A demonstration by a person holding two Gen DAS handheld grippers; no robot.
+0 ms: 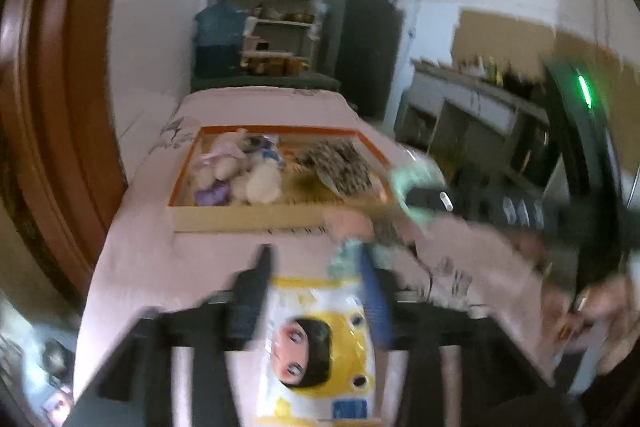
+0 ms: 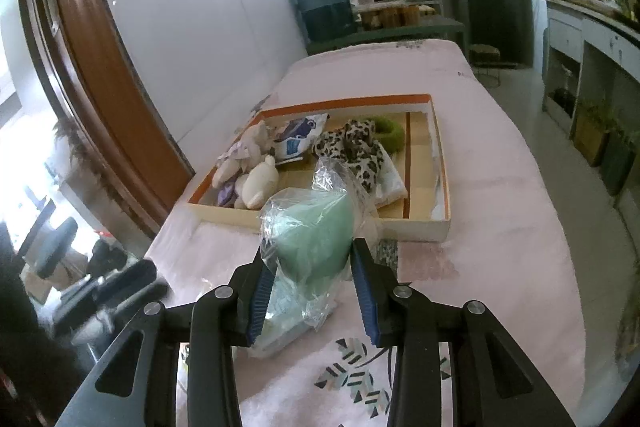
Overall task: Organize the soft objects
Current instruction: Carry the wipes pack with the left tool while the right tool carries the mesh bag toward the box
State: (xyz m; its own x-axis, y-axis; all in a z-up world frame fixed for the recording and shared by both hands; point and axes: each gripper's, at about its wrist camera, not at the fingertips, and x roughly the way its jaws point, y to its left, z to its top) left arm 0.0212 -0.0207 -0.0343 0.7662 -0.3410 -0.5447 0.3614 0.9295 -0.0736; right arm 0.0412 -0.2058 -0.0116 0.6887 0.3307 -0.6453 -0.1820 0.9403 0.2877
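Right gripper clamping green bagged sponge; left gripper gripping yellow packet. Release low inside tray, beside leopard cloth.

Both wrist cameras looked forward along their own fingers, down the pink-covered table toward the metal shelves at 12 o'clock. The left view sat low and close, the orange-rimmed cardboard tray just ahead. The right view stood higher, the same tray near at 12 o'clock. Both shared the tray, the table and the shelves.
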